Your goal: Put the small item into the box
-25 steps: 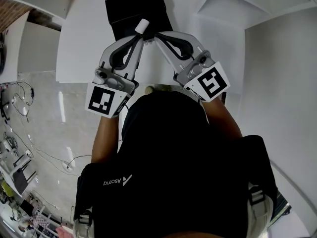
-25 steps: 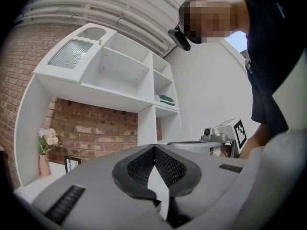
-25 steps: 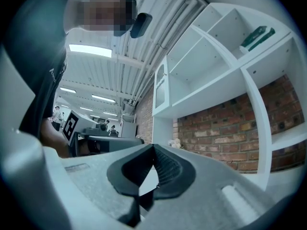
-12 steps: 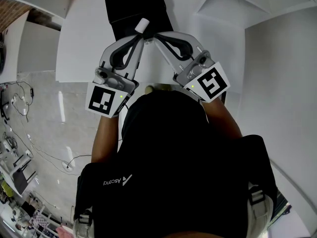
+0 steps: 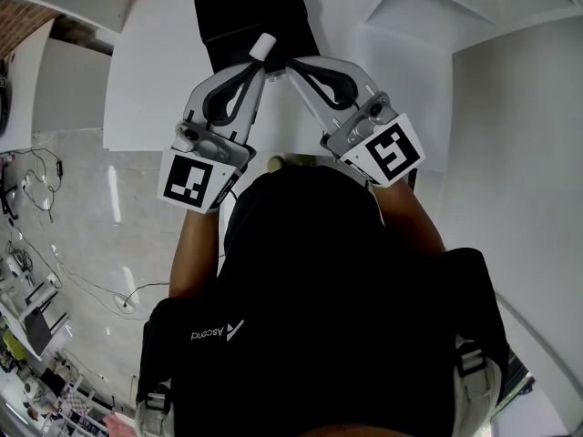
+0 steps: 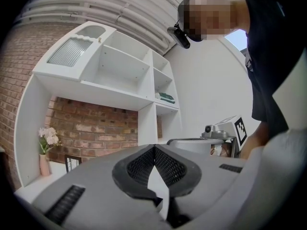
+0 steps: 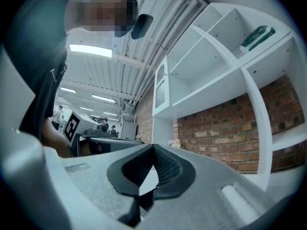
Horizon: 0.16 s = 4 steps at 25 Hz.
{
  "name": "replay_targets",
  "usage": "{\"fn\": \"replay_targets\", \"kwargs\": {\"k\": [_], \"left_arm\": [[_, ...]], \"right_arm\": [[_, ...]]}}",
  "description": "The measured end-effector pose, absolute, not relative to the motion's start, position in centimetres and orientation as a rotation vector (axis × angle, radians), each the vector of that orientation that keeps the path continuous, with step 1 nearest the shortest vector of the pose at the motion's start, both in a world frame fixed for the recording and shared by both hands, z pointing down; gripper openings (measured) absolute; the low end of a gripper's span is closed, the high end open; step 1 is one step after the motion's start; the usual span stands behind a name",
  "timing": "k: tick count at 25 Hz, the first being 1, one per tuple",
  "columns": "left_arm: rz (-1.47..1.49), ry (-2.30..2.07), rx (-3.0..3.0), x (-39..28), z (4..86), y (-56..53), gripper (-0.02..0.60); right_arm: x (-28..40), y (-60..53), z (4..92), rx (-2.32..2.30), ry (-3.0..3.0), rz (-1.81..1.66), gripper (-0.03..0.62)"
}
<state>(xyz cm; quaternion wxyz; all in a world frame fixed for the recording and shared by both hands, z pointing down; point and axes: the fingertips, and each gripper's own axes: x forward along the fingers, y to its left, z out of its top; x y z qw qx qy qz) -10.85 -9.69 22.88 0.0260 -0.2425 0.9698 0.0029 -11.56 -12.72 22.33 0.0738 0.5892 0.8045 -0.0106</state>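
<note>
A black box (image 5: 246, 16) lies on the white table (image 5: 150, 80) at the far side. A small white cylinder (image 5: 263, 48) shows against the box's near edge, just beyond the tips of my left gripper (image 5: 258, 69). Whether it touches them I cannot tell, and neither gripper view shows it. My right gripper (image 5: 290, 66) points in from the right, its tips close beside the left one's. Both grippers tilt upward. In the left gripper view the jaws of the left gripper (image 6: 154, 147) are shut with nothing between them. The right gripper (image 7: 153, 147) is shut and empty too.
A white shelf unit (image 6: 120, 66) stands against a brick wall beyond the table, with a small vase of flowers (image 6: 45, 145) at its left. A white cabinet (image 5: 428, 16) shows at the upper right of the head view. The person's head and torso hide the table's near edge.
</note>
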Motion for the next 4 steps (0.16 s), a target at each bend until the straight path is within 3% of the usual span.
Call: {"fn": "replay_targets", "kwargs": {"k": [4], "left_arm": [[0.012, 3.004, -0.748, -11.0, 23.12, -9.58, -0.002]], "right_arm": [[-11.92, -12.9, 22.48, 1.756, 2.418, -0.022, 0.002]]}}
